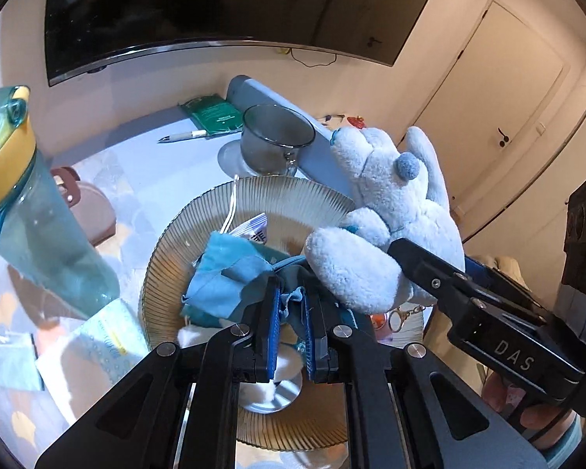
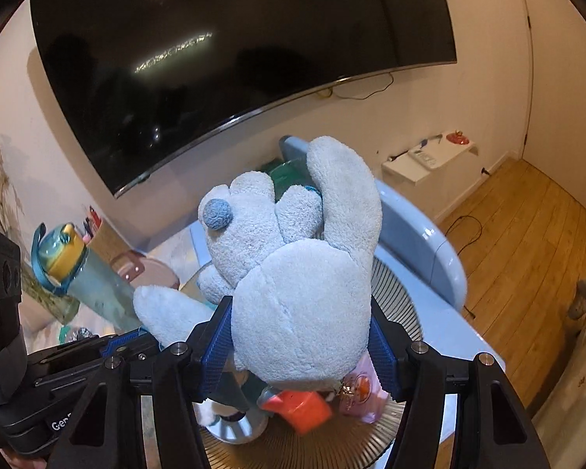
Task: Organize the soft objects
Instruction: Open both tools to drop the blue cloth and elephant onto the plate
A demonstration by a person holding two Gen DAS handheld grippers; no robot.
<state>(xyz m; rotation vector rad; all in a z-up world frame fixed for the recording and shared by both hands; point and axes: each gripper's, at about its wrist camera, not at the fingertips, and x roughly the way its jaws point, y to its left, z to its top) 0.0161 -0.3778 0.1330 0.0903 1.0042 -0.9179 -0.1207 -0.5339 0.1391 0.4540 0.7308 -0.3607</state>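
Note:
My right gripper (image 2: pixel 299 348) is shut on a pale blue plush toy (image 2: pixel 293 273) and holds it above the ribbed glass plate (image 2: pixel 394 289). The plush also shows in the left wrist view (image 1: pixel 386 211), to the right of my left gripper (image 1: pixel 292 312). My left gripper is shut on a dark teal cloth (image 1: pixel 293 277), which lies with a light blue cloth (image 1: pixel 230 273) on the plate (image 1: pixel 289 199). The right gripper's body (image 1: pixel 488 312) comes in from the right.
A teal water bottle with a yellow lid (image 1: pixel 23 195) stands left. A glass cup (image 1: pixel 277 140), a pen (image 1: pixel 183 136), a green packet (image 1: pixel 213 113) and a grey-blue box (image 1: pixel 277 117) lie behind the plate. An orange item (image 2: pixel 301 410) and a pink item (image 2: pixel 361 394) hang under the plush.

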